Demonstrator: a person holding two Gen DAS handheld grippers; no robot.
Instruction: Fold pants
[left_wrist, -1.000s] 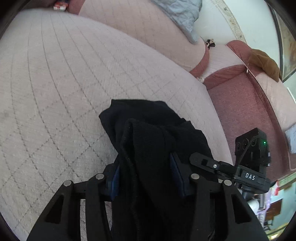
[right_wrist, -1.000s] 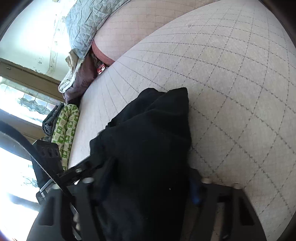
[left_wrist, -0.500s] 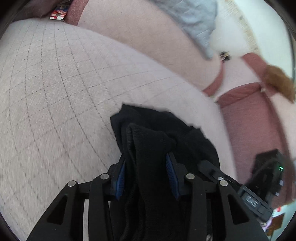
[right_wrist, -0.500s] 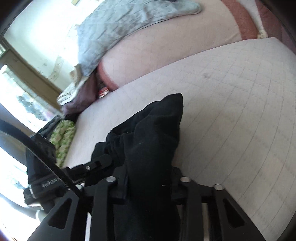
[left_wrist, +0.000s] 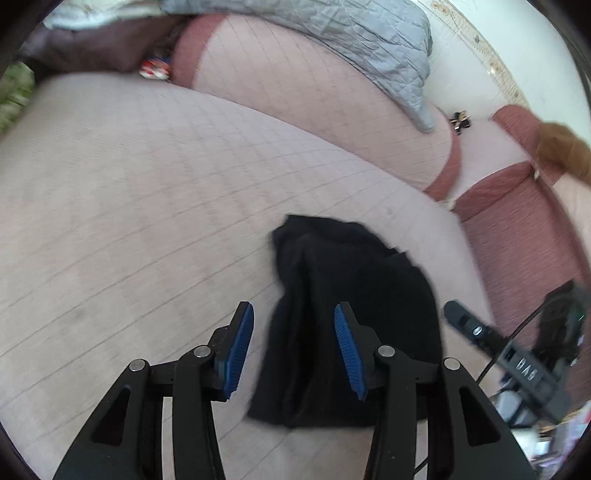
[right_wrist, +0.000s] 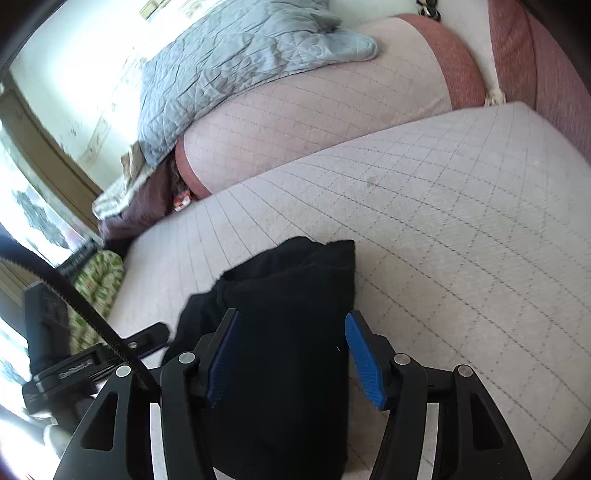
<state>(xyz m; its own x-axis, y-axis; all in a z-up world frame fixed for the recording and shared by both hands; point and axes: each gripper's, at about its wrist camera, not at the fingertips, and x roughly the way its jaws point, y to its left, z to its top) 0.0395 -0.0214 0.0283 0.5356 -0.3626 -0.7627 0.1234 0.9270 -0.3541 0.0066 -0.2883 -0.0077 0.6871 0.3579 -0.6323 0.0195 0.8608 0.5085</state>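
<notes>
Quilted cushion (left_wrist: 147, 206) ahead: pants (left_wrist: 354, 317) lie folded small; my left gripper (left_wrist: 293, 347) and right gripper (right_wrist: 291, 354) are opening, pads clear, nearly finished.

Seat cushion (left_wrist: 147, 206) open leftward; backrest (left_wrist: 295, 110) blocks beyond.

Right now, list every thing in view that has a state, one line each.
Black fabric pants: folded into a bundle, lying on the quilted sofa seat, released.
Left tool: jaws opening, blue pads clear of the cloth.
Right tool: jaws opening, pants between them, not pressed.
Grey quilted blanket: draped, rumpled, over the backrest.
</notes>
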